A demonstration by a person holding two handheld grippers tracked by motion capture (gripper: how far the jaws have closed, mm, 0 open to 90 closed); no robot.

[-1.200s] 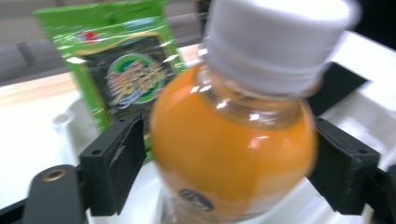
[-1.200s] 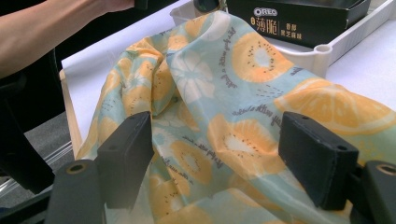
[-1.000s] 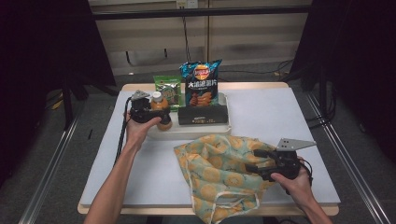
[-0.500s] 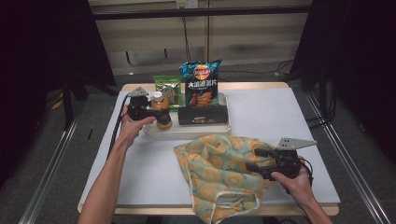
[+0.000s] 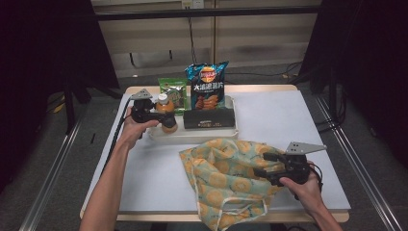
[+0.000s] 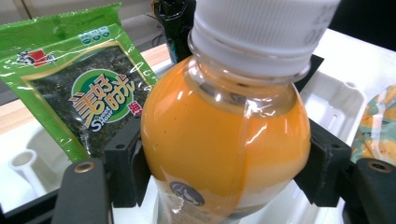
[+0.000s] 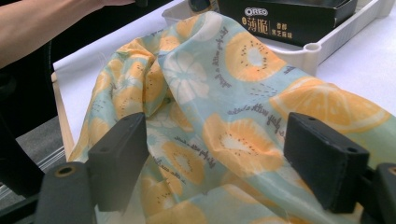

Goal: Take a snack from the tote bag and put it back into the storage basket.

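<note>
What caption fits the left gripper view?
Left tongs clamp an orange juice bottle beside a green seaweed packet.

Bare table (image 5: pixel 298 125) right of tray (image 5: pixel 192 136)

A tray (image 5: pixel 153 134) is sitting at the back of the surface (image 5: pixel 288 120), carrying a bottle (image 5: pixel 166 113) at its left, 2 snack bags (image 5: pixel 208 89) behind a box (image 5: pixel 209 119), with a cloth bag (image 5: pixel 226 178) lying before it.

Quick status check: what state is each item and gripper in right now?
Orange juice bottle: capped, upright, clamped.
Left gripper: shut on the bottle.
Right gripper: jaws just opened, over the bag.
Fruit-print bag: crumpled, lying flat.
Chips bag: sealed, upright.
Seaweed pack: sealed.
</note>
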